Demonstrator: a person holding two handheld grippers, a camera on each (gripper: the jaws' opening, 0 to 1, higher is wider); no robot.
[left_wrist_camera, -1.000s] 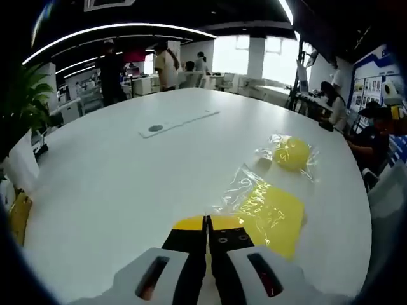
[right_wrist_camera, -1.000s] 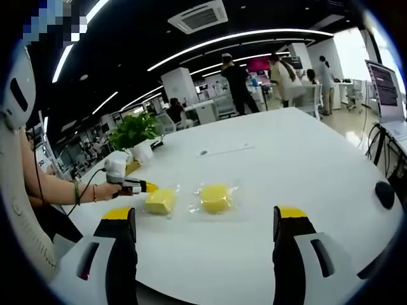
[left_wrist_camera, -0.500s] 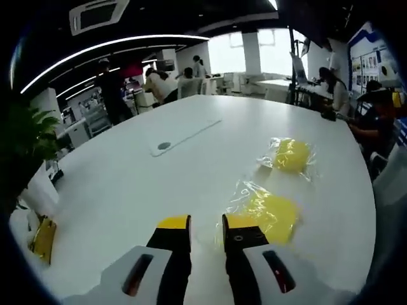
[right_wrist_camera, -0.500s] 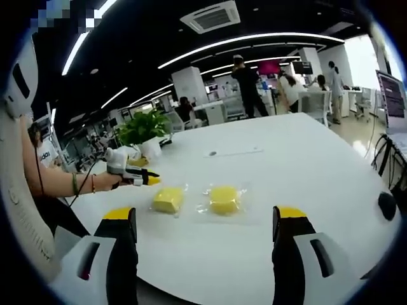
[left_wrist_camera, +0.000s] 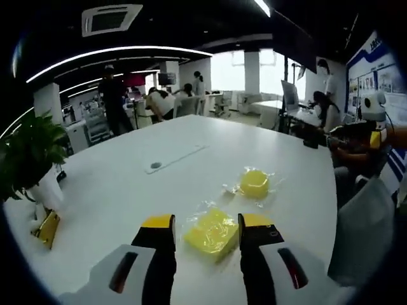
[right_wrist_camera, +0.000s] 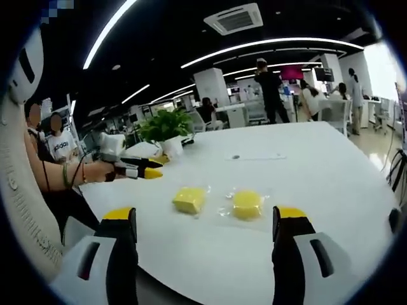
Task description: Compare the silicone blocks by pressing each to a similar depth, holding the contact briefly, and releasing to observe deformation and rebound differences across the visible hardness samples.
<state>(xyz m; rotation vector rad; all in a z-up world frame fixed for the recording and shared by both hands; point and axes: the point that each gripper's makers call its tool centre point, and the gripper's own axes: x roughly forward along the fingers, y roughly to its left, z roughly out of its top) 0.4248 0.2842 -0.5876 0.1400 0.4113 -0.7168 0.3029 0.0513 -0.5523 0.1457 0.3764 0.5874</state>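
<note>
Left gripper view: left gripper [left_wrist_camera: 206, 230] hovers, jaws spread, above the square silicone block [left_wrist_camera: 212, 232] at 6 o'clock; round silicone block [left_wrist_camera: 254, 183] lies at 1 o'clock. Right gripper [right_wrist_camera: 206, 223] waits, jaws spread wide. Next, I judge, comes pressing a block.

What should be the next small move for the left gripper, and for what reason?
Probably bring the left gripper down and a little forward, closing it first, to press the square block. Its jaws are open and held above the white table, with that bagged yellow block lying between and just beyond the tips. The round block lies farther off, untouched, so it would come after.
</note>
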